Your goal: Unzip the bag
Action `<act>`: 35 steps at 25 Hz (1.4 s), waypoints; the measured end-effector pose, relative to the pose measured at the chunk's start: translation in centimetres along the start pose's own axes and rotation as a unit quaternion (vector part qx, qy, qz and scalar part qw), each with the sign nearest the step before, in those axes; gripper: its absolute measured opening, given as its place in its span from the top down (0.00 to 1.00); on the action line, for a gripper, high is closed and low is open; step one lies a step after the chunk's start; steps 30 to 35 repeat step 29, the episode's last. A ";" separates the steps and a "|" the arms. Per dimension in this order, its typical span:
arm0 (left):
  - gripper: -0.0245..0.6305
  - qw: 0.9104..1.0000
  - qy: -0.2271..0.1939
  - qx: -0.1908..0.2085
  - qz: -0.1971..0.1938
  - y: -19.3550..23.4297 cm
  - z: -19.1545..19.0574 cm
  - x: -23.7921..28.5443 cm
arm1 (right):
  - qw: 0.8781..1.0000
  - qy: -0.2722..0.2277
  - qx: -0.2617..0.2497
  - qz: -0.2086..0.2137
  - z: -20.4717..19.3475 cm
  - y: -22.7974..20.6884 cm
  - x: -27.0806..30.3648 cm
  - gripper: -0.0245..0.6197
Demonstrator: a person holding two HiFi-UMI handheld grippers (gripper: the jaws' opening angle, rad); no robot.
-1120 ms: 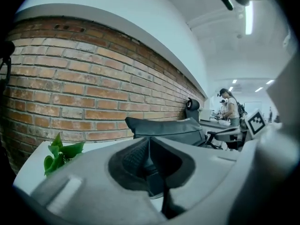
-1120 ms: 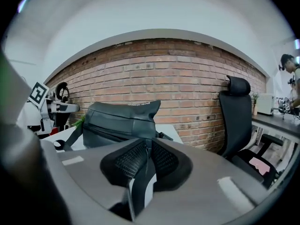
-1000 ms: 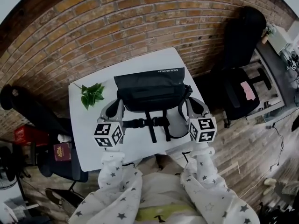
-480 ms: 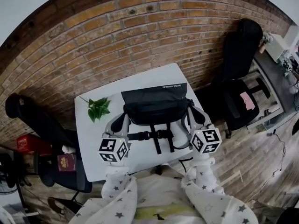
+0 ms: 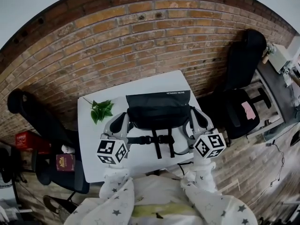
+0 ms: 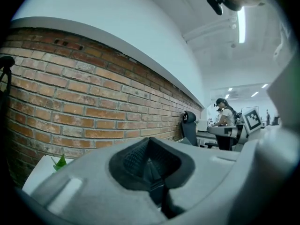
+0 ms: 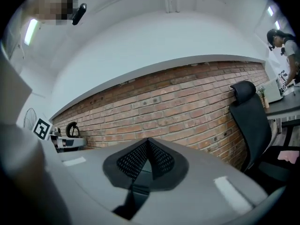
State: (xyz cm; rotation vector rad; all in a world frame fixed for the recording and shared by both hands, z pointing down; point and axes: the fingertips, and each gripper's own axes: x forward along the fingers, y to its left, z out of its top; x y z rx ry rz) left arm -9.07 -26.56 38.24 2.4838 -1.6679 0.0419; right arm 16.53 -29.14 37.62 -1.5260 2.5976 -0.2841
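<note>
Bag (image 5: 158, 109) on table (image 5: 89, 144) btw L gripper (image 5: 123, 120) & R gripper (image 5: 193, 117).

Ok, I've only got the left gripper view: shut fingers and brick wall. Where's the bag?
Observer: The bag lies on the white table, just right of the left gripper in the head view.
Operator: And the right gripper?
Observer: The right gripper sits at the bag's other end, its fingers together on nothing.
Operator: Anything between the two?
Observer: A buckled strap lies on the table in front of the bag, on the person's side.
</note>
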 end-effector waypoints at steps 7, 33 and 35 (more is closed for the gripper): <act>0.96 1.000 -0.023 -0.012 0.014 0.5 1.4 -0.6 | 1.000 -0.010 0.006 0.004 0.6 0.0 0.0 0.95; 0.96 0.999 -0.024 0.010 0.031 0.6 1.9 -1.0 | 1.000 -0.024 0.015 -0.011 0.7 -0.9 -0.7 0.95; 0.96 0.999 -0.024 0.010 0.031 0.6 1.9 -1.0 | 1.000 -0.024 0.015 -0.011 0.7 -0.9 -0.7 0.95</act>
